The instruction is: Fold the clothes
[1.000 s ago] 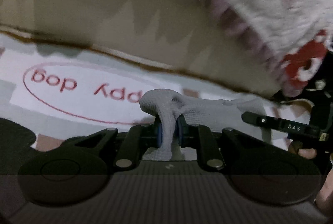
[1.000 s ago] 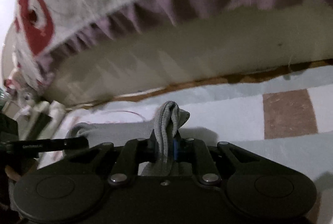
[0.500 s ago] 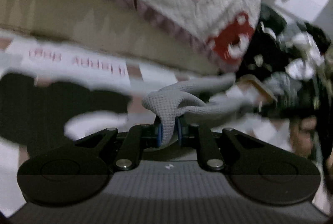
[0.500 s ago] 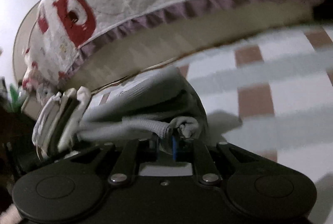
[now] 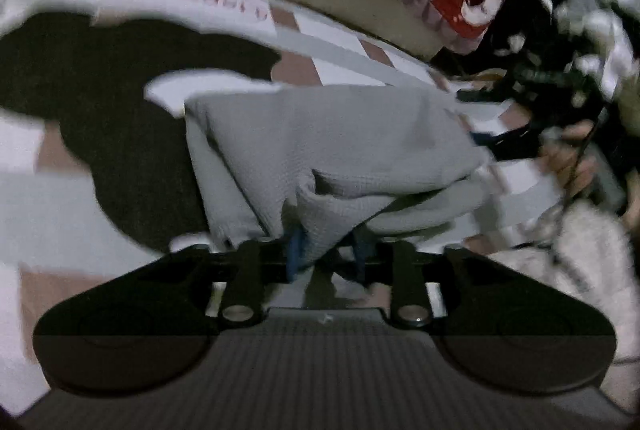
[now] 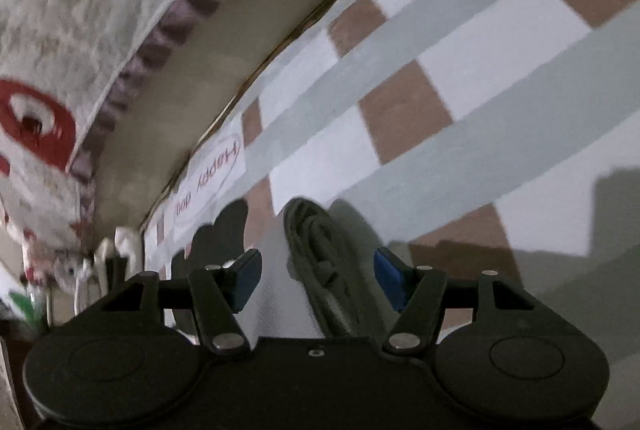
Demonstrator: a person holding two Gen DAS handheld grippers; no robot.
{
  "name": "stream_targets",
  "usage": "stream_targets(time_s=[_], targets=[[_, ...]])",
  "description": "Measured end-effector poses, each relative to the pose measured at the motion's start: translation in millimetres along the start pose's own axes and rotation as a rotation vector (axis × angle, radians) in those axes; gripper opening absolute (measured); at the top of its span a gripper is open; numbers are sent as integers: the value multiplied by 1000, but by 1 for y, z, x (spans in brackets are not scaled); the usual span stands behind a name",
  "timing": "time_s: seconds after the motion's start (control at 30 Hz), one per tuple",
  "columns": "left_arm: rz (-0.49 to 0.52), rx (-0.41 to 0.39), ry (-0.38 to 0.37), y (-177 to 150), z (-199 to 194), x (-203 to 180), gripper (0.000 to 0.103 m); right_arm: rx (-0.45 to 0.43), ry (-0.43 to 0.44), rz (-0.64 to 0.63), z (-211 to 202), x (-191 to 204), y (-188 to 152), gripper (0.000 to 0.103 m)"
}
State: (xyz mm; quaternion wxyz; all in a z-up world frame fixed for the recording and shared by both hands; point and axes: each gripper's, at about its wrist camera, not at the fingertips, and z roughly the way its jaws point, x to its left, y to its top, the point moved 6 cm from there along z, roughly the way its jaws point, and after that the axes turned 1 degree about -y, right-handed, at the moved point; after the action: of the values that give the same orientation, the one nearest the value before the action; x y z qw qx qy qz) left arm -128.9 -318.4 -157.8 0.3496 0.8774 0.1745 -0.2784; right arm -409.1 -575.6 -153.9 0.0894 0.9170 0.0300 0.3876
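Note:
A grey knit garment (image 5: 328,146) lies folded over on the checked sheet (image 5: 332,50) in the left wrist view. My left gripper (image 5: 326,250) has its jaws a little apart, with a fold of the grey cloth between the blue pads. In the right wrist view my right gripper (image 6: 316,274) is open; its blue pads (image 6: 390,280) stand wide apart with the edge of the grey garment (image 6: 316,254) lying loose between them. The right gripper (image 5: 520,142) and the hand that holds it show at the right of the left wrist view.
A white fleece blanket with red bears (image 6: 52,42) hangs over a beige mattress edge (image 6: 208,46) at the back. A dark garment (image 5: 104,102) lies on the sheet to the left. The sheet bears a "Happy dog" print (image 6: 212,182). Clutter (image 5: 560,42) sits at the right.
Both grippers swung the grey garment over and laid it folded on the sheet. My right gripper has opened and let go. My left gripper's jaws have parted a little.

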Motion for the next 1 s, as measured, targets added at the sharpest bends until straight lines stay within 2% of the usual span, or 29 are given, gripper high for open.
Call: stream_targets(time_s=[0.17,0.3,0.4,0.43,0.47,0.5,0.57,0.63,0.7,0.77,0.8,0.83,0.87,0.93,1.0], targets=[[-175,-48,-105,1,-17,8,43,55,7,-78,11,9,-6,68],[-262,-58,-104,12,-3,14,53,87,9,-149,15,18,-11,63],[-309,-14,-90,11,18,17,58,80,-1,-198,13,24,-14,41],[-311,0,-79,9,23,17,58,77,-5,-214,13,26,-15,26],[-301,6,-62,8,28,15,54,75,-8,-231,12,29,-16,21],[-285,4,-40,8,30,14,37,72,-11,-247,11,31,-17,19],[-204,-11,11,13,29,6,11,67,-17,-277,10,35,-18,15],[-113,-50,58,24,17,-4,10,67,22,-266,5,39,-18,14],[-38,-106,63,37,-2,-17,10,96,112,-209,-6,44,-17,14],[32,-136,68,43,-17,-25,10,130,129,-223,-15,52,-21,14],[55,-128,78,42,-19,-25,10,157,116,-247,-16,56,-25,14],[68,-102,90,38,-17,-23,10,197,63,-294,-12,59,-30,14],[74,-66,108,31,-11,-19,11,233,-23,-361,-6,60,-35,14],[60,21,153,12,6,-7,12,331,-252,-557,13,60,-49,20],[47,83,196,-4,16,4,13,437,-354,-678,29,59,-63,26]])
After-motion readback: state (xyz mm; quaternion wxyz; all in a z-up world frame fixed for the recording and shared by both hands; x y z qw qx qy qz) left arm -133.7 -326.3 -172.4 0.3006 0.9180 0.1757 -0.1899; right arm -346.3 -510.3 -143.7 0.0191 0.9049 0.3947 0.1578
